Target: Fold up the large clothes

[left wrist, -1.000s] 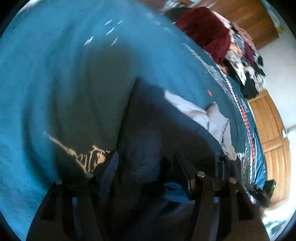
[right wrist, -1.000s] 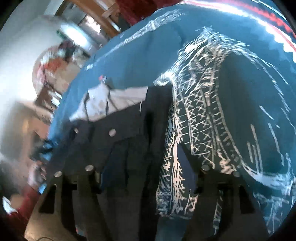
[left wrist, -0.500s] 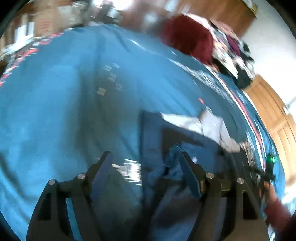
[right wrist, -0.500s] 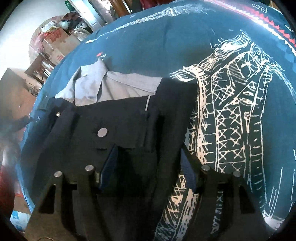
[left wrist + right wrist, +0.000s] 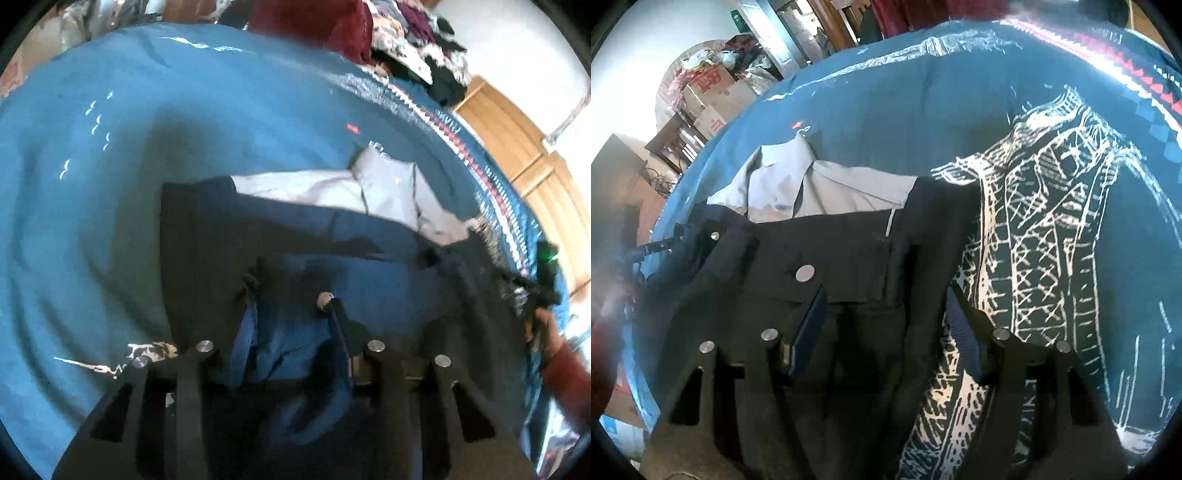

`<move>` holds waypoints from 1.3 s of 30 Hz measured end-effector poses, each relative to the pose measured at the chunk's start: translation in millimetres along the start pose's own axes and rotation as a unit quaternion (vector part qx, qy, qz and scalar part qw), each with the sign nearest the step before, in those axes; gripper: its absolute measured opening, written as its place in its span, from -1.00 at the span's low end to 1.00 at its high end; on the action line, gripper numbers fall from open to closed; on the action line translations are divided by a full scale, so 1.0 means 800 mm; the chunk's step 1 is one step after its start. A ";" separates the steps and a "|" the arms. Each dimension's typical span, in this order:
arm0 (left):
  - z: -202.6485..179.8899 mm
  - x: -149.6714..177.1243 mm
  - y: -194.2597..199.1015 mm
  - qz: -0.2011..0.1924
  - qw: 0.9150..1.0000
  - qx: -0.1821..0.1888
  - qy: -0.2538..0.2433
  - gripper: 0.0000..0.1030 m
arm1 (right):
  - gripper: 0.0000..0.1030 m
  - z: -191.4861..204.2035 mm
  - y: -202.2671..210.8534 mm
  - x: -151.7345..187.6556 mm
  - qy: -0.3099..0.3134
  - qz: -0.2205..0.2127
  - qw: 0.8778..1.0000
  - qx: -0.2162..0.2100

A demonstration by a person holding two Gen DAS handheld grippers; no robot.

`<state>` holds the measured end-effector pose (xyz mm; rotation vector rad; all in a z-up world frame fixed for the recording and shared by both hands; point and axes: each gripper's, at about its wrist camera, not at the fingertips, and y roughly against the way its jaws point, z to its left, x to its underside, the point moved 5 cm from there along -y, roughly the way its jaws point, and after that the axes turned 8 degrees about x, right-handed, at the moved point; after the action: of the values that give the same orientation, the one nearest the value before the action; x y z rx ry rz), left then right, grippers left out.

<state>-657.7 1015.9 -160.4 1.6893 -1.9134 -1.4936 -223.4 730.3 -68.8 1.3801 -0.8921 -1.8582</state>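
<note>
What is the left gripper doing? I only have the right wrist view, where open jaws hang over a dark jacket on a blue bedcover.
Observer: The left gripper has a fold of the dark jacket between its jaws, which stand fairly close together. I cannot confirm a firm pinch.
Operator: What lies beyond the jacket from that side?
Observer: A pile of clothes sits at the far edge of the bedcover.
Operator: Is anyone in that view?
Observer: Yes, a hand in a red sleeve shows at the jacket's right edge.
</note>
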 end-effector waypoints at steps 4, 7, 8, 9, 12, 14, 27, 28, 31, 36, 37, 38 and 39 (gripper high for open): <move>0.000 -0.003 0.005 -0.015 1.000 0.003 0.006 -0.36 | 0.25 0.005 -0.008 -0.007 0.005 0.008 1.000 -0.005; 0.001 -0.002 0.001 -0.010 1.000 -0.001 0.007 -0.36 | 0.26 0.007 -0.015 -0.008 0.008 0.015 1.000 -0.006; 0.000 -0.002 0.001 -0.010 1.000 -0.003 0.006 -0.36 | 0.26 0.008 -0.015 -0.007 0.007 0.015 1.000 -0.007; -0.001 -0.001 0.002 -0.012 1.000 -0.005 0.004 -0.36 | 0.24 0.008 -0.014 -0.006 0.010 0.013 1.000 0.001; 0.000 -0.001 0.004 -0.016 1.000 -0.008 0.004 -0.36 | 0.24 0.010 0.014 -0.010 0.027 -0.037 0.998 0.052; -0.001 -0.001 0.002 -0.016 1.000 -0.008 0.003 -0.36 | 0.25 0.016 0.027 -0.013 0.032 -0.056 0.997 0.048; -0.016 -0.004 0.021 -0.044 0.998 -0.034 -0.016 -0.67 | -0.82 0.030 0.031 -0.018 0.024 -0.067 0.997 0.030; -0.020 -0.006 0.027 -0.051 0.998 -0.035 -0.020 -0.68 | -0.82 0.032 0.041 -0.022 0.024 -0.079 0.996 0.030; -0.036 -0.025 0.063 -0.089 0.995 -0.034 -0.024 -0.75 | -0.83 0.036 0.068 -0.038 0.026 -0.109 0.993 0.023; -0.029 -0.068 0.078 -0.107 0.993 -0.049 -0.017 -0.79 | -0.83 0.022 0.064 -0.077 0.017 -0.124 0.992 0.022; -0.023 -0.074 0.073 -0.105 0.993 -0.055 -0.014 -0.79 | -0.84 0.015 0.058 -0.083 0.010 -0.123 0.992 0.022; -0.012 -0.083 0.062 -0.102 0.992 -0.068 -0.006 -0.79 | -0.84 0.006 0.048 -0.089 0.002 -0.120 0.992 0.025; -0.003 -0.089 0.053 -0.099 0.992 -0.072 0.002 -0.79 | -0.84 0.000 0.040 -0.092 -0.001 -0.116 0.993 0.027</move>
<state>-659.7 1067.1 -95.0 1.8593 -1.6310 -1.6521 -203.0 772.5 -3.7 1.5731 -0.8165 -2.0194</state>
